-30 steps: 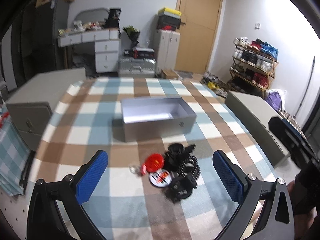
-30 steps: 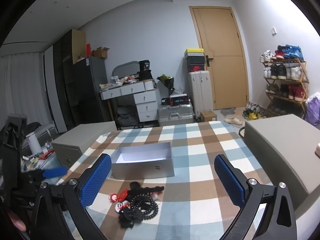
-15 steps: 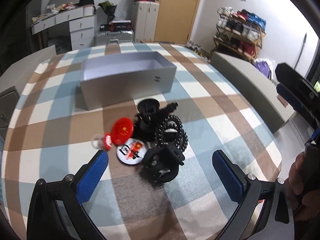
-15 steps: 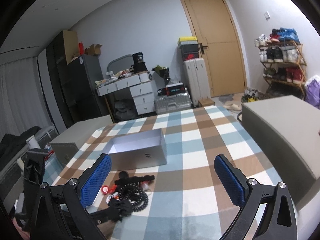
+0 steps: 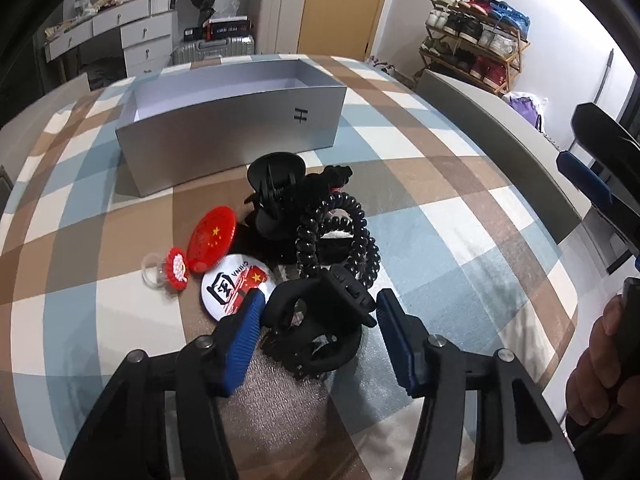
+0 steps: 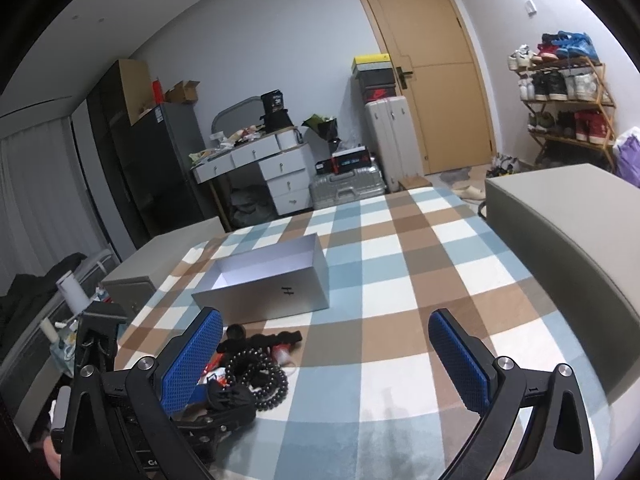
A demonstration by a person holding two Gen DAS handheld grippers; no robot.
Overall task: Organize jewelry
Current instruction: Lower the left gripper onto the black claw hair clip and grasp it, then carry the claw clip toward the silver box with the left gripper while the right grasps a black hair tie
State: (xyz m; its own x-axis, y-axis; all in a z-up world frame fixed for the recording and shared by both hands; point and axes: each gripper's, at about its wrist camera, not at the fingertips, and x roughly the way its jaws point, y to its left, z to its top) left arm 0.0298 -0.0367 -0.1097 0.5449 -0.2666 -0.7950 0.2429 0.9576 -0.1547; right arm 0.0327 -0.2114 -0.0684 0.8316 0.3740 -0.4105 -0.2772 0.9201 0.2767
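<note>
Checked cloth in brown, blue and white covers the bench (image 5: 460,216), and a cluttered bedroom with a shoe rack (image 5: 476,40) is seen behind it.

From the left wrist view, the left tool (image 5: 320,340) is lowered over a black claw hair clip (image 5: 316,332), which lies between its blue pads. The jaws have just been closing; the left pad seems to touch the clip, while a small gap is seen at the right pad, so the clip is judged as not yet clamped. The clip is likely light and of stiff plastic with teeth and a spring; it is best taken across its broad body. Just beyond it lie a black spiral hair tie (image 5: 340,240), a second black claw clip (image 5: 276,188), a white badge (image 5: 236,284), a red badge (image 5: 210,238) and a small red ring (image 5: 176,268). The open silver box (image 5: 240,132) stands behind the pile.

From the right wrist view, the right tool (image 6: 324,360) is held wide open and empty above the cloth. The pile is seen at its left pad, with the left tool below it, and the silver box (image 6: 272,292) is farther back.
</note>
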